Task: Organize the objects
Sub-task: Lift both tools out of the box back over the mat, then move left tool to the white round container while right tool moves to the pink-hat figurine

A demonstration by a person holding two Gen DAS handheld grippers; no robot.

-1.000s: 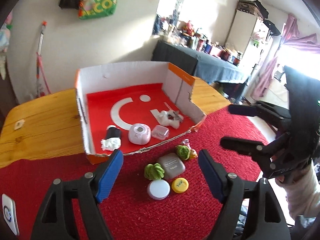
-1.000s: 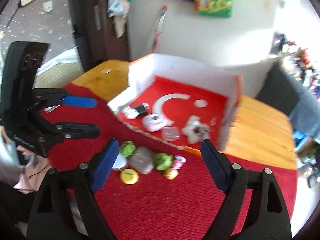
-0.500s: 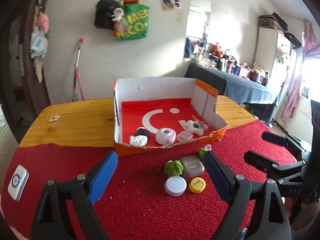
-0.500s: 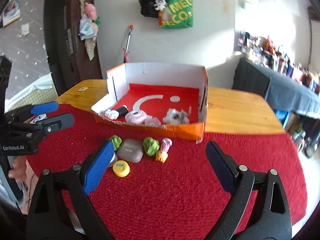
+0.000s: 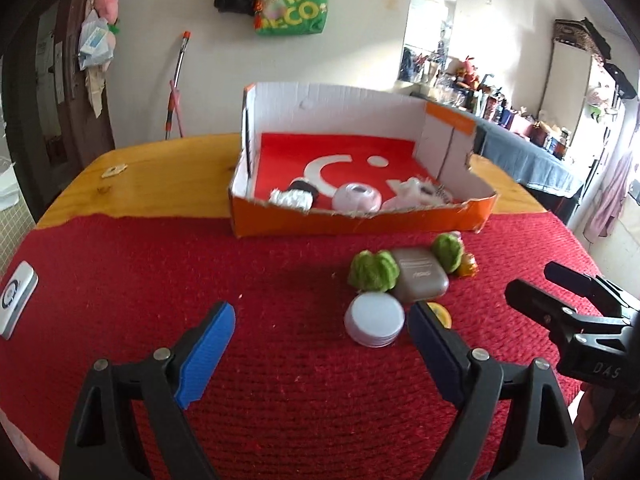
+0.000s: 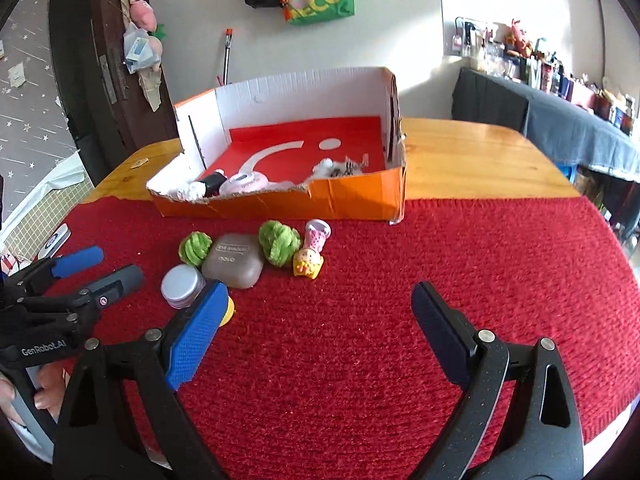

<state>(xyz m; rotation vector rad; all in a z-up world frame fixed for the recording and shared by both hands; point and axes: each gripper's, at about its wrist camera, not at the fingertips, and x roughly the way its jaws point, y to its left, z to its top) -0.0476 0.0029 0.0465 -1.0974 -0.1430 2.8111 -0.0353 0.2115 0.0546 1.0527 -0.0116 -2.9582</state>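
The left tool [image 5: 320, 332] stands spread wide with nothing between its blue pads, low in its frame above the red cloth [image 5: 280, 400] on the counter [image 5: 160, 176]; the white round tin [image 5: 374, 319] lies just inside its right pad, which hides part of the yellow cap [image 5: 440, 314]. The right tool [image 6: 318, 312] is likewise spread and empty, with the grey case [image 6: 233, 266], two green balls [image 6: 279, 243] and a small pink-and-yellow toy [image 6: 310, 254] above and left of its gap. The orange box [image 6: 320, 200] sits beyond them at centre frame.
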